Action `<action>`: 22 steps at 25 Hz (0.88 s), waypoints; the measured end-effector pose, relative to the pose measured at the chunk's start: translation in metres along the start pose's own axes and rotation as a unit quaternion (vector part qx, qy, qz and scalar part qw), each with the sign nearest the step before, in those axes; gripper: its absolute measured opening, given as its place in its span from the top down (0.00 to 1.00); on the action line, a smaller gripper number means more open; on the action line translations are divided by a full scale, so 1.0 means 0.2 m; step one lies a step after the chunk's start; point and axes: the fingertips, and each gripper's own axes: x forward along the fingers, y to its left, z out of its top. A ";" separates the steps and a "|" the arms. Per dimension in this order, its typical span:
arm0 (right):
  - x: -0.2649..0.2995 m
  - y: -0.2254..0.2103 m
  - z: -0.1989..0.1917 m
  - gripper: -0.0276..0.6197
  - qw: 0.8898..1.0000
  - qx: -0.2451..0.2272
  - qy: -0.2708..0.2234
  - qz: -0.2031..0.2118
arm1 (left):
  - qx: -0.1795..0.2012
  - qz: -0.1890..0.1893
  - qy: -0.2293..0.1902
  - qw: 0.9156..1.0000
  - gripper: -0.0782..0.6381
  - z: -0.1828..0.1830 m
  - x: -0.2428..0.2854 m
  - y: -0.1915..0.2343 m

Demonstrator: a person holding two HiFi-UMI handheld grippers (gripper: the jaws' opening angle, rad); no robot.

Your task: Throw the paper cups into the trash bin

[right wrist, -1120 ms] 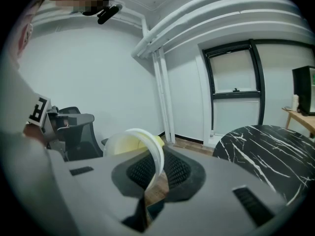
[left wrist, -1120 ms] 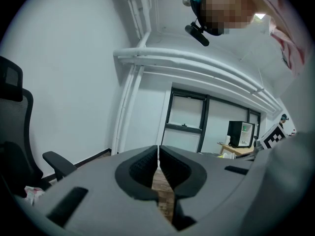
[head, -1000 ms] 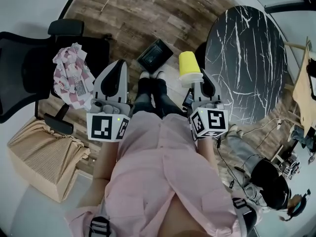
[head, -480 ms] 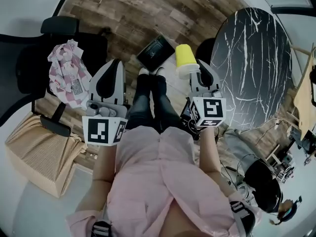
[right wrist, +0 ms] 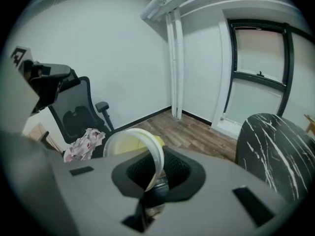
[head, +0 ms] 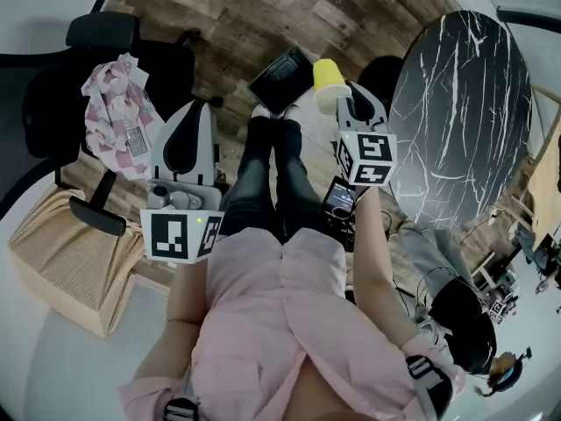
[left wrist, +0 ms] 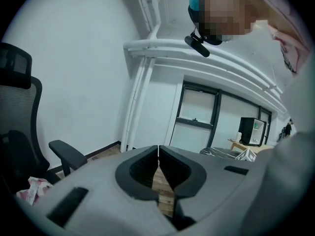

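A yellow paper cup [head: 328, 84] with a white rim is pinched by its rim in my right gripper [head: 345, 106], held out over the wooden floor. In the right gripper view the cup [right wrist: 130, 142] lies on its side, its wall between the shut jaws of that gripper [right wrist: 154, 170]. A dark, square trash bin [head: 281, 79] stands on the floor just left of the cup, beyond the person's feet. My left gripper [head: 195, 117] hangs lower at the left, shut with nothing in it. The left gripper view shows that gripper [left wrist: 158, 157] with its jaws pressed together.
A black office chair [head: 61, 103] carrying a pink checked cloth [head: 117, 117] stands at the left. A beige box [head: 74, 266] sits below it. A round black marble table [head: 460, 121] fills the right. Another person [head: 465, 323] is at the lower right.
My right gripper has carried the yellow cup forward, closer to the trash bin. The left gripper has stayed shut and almost still.
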 end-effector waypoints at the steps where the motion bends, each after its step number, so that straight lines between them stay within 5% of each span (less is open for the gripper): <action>1: 0.02 0.00 -0.03 0.89 1.000 0.000 0.007 0.000 | 0.000 0.002 0.001 1.000 0.86 0.00 0.00 0.01; 10: 0.25 0.00 -0.37 0.89 0.996 -0.009 0.085 -0.009 | -0.002 0.007 0.010 1.000 0.86 -0.12 0.02 0.06; 22: 0.49 0.00 -0.66 0.89 0.991 -0.041 0.131 0.004 | -0.015 -0.010 0.036 0.999 0.86 -0.42 0.08 0.04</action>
